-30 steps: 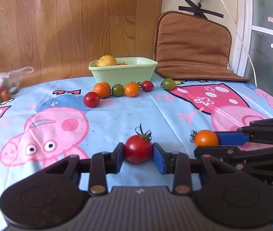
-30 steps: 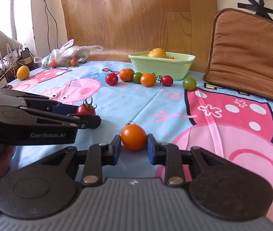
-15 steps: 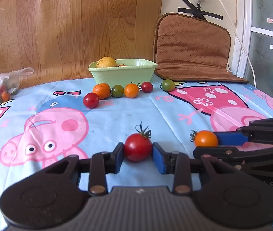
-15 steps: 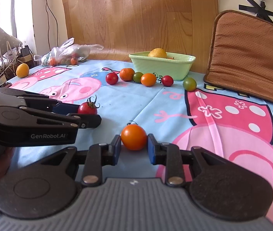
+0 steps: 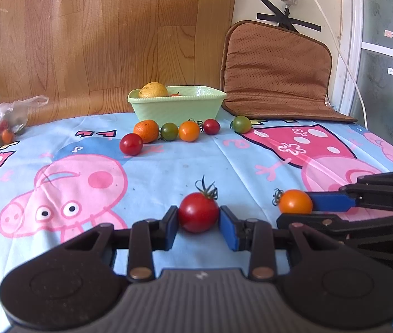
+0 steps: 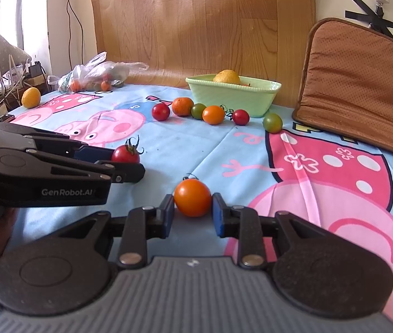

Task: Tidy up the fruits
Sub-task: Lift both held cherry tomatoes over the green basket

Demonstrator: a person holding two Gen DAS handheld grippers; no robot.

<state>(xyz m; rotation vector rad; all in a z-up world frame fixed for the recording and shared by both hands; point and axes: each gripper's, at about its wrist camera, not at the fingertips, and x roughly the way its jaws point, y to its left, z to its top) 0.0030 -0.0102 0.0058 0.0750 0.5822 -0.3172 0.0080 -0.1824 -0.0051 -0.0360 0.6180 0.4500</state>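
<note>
Left gripper (image 5: 198,226): jaws clenched on red tomato (image 5: 198,212), blue pads on its sides, stem up. Right gripper (image 6: 193,214): jaws grasping orange tomato (image 6: 193,197) same way. Both fruits low over counter (image 5: 168,172), probably gripped at widest part so smooth round skin does not slip. Cover is soft printed cloth. Farther: row of small glossy tomatoes (image 5: 169,131) before pale green ribbed bowl (image 5: 177,106), likely destination; rough yellow citrus (image 5: 153,90) inside. Crinkled plastic bag (image 6: 96,76) far left.
</note>
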